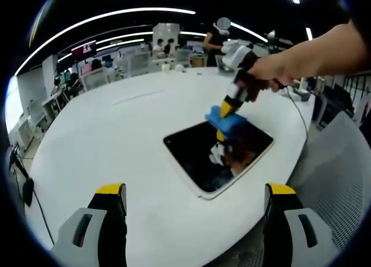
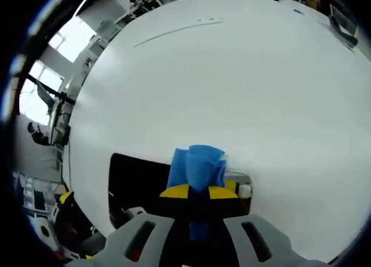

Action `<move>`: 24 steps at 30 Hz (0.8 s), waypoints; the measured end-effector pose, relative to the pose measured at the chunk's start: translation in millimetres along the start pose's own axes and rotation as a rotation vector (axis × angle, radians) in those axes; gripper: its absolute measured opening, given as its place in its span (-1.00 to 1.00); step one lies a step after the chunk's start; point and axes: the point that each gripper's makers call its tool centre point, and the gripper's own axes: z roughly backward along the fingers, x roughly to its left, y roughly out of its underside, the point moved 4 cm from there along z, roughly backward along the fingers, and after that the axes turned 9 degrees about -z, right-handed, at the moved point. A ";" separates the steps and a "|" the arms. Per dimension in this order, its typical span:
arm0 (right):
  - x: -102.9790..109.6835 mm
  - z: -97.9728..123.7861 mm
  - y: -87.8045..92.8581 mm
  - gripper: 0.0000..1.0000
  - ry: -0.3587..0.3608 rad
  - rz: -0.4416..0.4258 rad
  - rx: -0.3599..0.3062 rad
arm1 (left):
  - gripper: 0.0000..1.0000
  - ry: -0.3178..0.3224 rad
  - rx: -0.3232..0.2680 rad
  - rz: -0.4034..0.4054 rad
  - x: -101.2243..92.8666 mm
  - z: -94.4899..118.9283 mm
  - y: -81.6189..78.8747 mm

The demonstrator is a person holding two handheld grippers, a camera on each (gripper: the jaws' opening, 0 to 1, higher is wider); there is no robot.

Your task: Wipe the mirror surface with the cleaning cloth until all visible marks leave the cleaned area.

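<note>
A dark mirror (image 1: 217, 154) with a white rim lies flat on the white table (image 1: 116, 134). A blue cleaning cloth (image 1: 227, 121) is pressed on the mirror's far edge, held by my right gripper (image 1: 225, 110), which a hand grips from the upper right. In the right gripper view, the right gripper (image 2: 197, 193) is shut on the blue cloth (image 2: 197, 163), with the mirror (image 2: 136, 180) below and to the left. My left gripper (image 1: 194, 200) stands open near the table's front edge, nothing between its fingers, short of the mirror.
The table's rounded edge (image 1: 301, 145) runs just right of the mirror, with a grey mesh chair (image 1: 336, 180) beyond it. Desks, chairs and people (image 1: 217, 38) stand in the background office. A cable (image 1: 298, 113) trails over the table's right side.
</note>
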 end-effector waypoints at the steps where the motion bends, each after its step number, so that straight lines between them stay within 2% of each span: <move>1: 0.9 -0.7 -0.3 -0.91 0.005 0.003 -0.001 | 0.99 0.000 -0.001 0.000 0.0 0.0 -0.1; 10: 16.1 -4.4 0.7 -0.91 0.009 0.005 -0.001 | 0.99 0.012 0.000 -0.007 -1.5 -0.8 0.1; 24: 52.2 -15.6 2.4 -0.91 -0.022 0.020 0.002 | 0.99 0.011 0.007 -0.009 -1.2 -0.6 1.2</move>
